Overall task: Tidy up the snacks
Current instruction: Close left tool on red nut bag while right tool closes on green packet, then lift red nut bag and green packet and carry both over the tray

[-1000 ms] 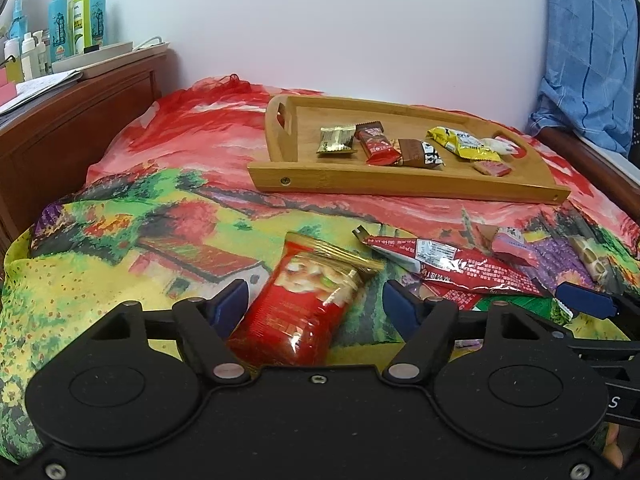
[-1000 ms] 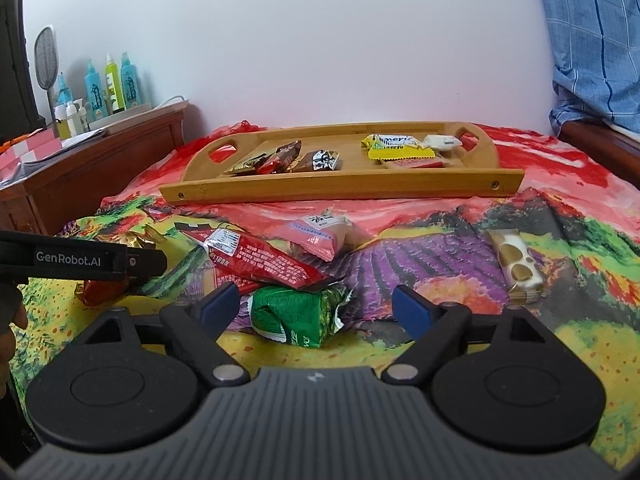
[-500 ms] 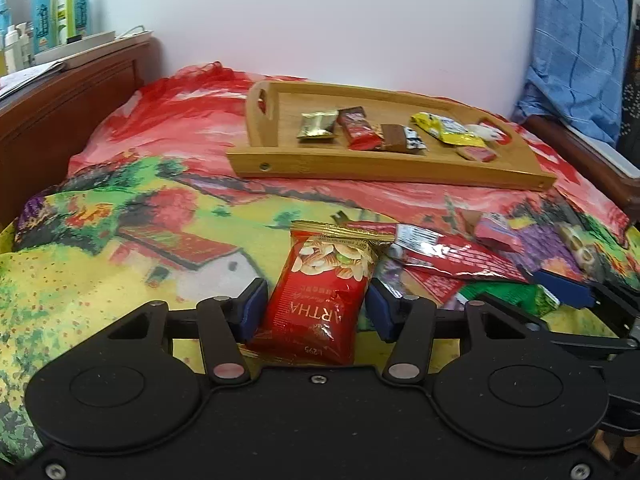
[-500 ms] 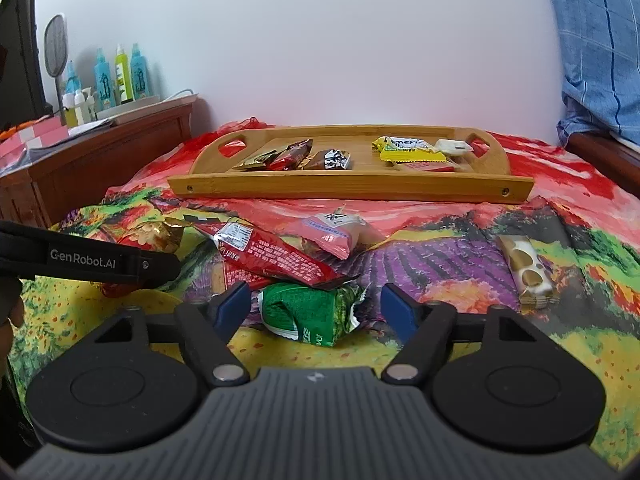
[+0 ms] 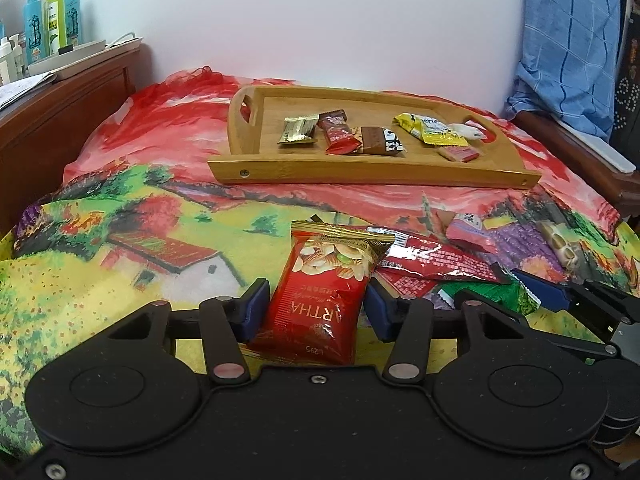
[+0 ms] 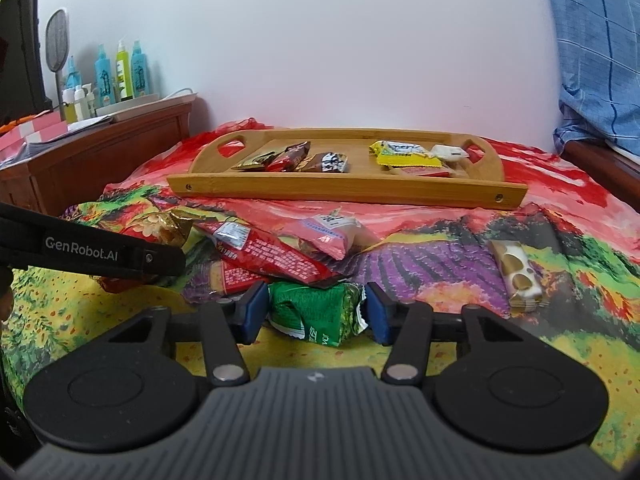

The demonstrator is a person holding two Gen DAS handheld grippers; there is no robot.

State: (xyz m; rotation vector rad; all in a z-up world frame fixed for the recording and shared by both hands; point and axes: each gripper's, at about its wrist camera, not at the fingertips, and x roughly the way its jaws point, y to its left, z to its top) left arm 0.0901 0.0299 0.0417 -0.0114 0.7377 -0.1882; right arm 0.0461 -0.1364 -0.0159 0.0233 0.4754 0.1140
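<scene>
Your left gripper [image 5: 314,308] narrowed from wide and pinched the red nut packet [image 5: 320,296], well short of the wooden tray [image 5: 372,168]. Your right gripper [image 6: 314,310] was closing around the green packet [image 6: 316,312] beside it. Both picks looked ready.

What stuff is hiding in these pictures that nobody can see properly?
- Red nut packet: left wrist view, its bottom end is hidden behind the left gripper; the brand name is cut short.
- Green packet: right wrist view, its far end lies under the long red packet, and the right gripper, closing on it, hides its sides.
- Snacks in the wooden tray: labels too small to read.
</scene>
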